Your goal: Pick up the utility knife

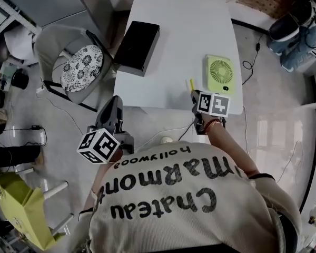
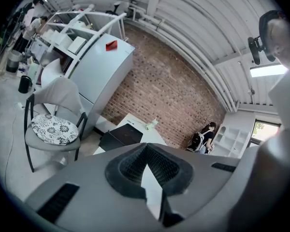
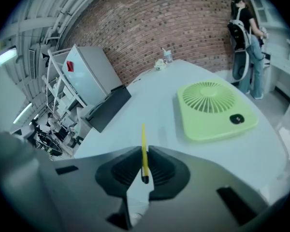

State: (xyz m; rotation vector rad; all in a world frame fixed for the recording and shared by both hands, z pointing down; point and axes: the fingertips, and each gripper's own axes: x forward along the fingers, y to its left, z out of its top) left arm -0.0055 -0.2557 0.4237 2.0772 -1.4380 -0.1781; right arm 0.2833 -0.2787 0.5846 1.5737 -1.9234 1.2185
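**Surface finishes at and around both grippers**

The right gripper [image 3: 144,152] has a matt grey, plastic-looking shell and black ribbed pads [image 3: 164,170] of rubber-like finish. The utility knife [image 3: 143,138] clamped between them looks like smooth yellow plastic. Ahead of this tool, the table [image 3: 135,105] is smooth, white and low-sheen. The fan [image 3: 212,108] ahead-right is pale green plastic with a slotted grille. The left gripper [image 2: 147,149] has the same matt shell. Ahead-left of it, the cushion [image 2: 54,128] is printed cloth. The brick wall [image 2: 169,95] beyond is rough.
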